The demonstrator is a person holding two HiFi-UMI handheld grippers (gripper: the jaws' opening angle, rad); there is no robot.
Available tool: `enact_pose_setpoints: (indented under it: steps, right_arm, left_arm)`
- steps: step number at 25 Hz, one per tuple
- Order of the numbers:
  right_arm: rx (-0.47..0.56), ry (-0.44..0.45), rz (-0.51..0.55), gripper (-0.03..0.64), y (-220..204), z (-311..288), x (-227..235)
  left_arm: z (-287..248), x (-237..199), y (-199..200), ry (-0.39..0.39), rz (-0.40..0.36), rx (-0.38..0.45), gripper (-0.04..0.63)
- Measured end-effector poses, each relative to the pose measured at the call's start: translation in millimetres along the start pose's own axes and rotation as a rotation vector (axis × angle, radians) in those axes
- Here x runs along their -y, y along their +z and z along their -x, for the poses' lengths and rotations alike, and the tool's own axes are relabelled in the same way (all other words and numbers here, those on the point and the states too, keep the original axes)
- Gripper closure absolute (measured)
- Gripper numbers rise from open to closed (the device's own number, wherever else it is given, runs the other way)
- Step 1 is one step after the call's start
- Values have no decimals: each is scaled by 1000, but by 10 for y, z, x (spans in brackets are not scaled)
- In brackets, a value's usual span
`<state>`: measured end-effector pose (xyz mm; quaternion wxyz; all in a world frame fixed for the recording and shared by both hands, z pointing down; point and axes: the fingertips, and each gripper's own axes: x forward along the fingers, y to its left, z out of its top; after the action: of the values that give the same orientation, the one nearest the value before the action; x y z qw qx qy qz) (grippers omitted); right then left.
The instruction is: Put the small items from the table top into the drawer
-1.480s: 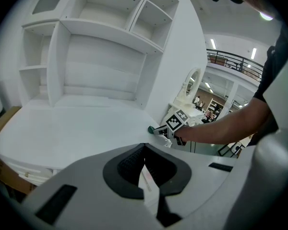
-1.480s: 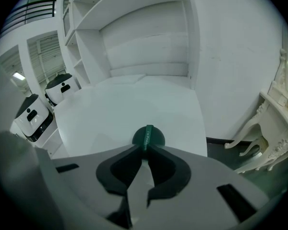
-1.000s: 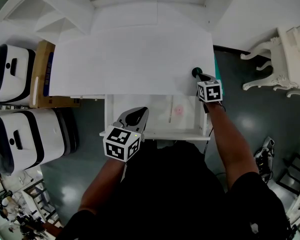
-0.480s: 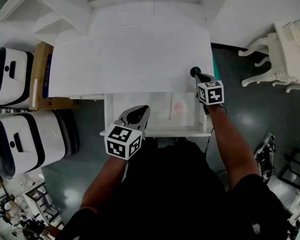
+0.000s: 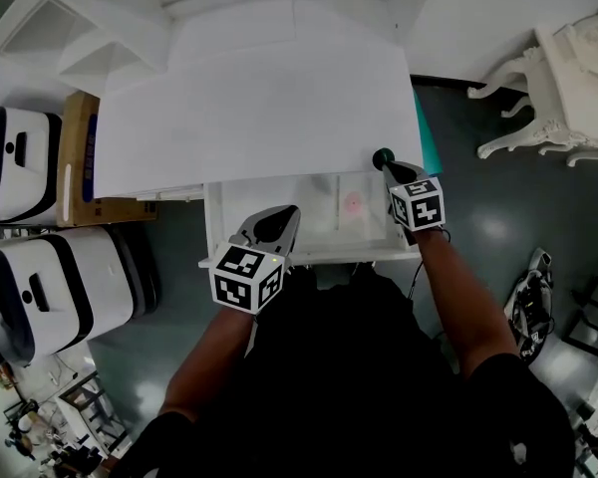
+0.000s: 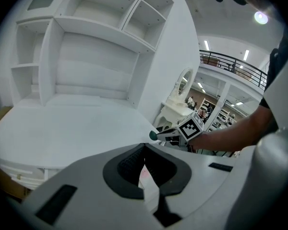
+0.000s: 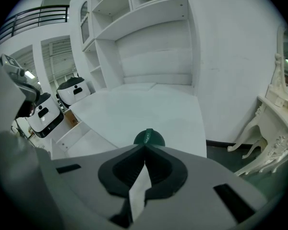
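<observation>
Small green item (image 7: 149, 138), pinched at right gripper (image 7: 145, 146) tips, near open drawer (image 5: 314, 207)

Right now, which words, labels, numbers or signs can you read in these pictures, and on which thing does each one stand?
On the green item, held by the right hand-held gripper: pale print, too small to read.
On the cardboard box: a blue strip, any print blurred.
On the marker cubes: black-and-white square patterns, no letters.
No text here can be read.

Head view looks steeply down — 2 gripper views face across the shared table top (image 5: 249, 108).
</observation>
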<state>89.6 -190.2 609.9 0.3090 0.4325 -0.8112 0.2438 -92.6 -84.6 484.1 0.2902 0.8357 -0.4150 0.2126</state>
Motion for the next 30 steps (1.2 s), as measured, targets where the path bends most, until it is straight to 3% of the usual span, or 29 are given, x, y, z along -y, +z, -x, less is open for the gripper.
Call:
enact_pose_setpoints:
  steps: [8,14,24,30]
  right_arm:
    - [-42,53,-9,589,-339,197,-287]
    - [-167,62,-75,589,-846,12,-322]
    - [-409,4,12,588,-1324,-480,-262]
    - [-473,-8,-20,588,-1481,-642,-240]
  left_arm:
    - [-10,92,4,-17,-13,-2,592]
    - [0,95,-38,-12,-11,-11,592]
    - [43,37,-157,15,12,-34,592]
    - [54,14,-214,28,29,-45,592]
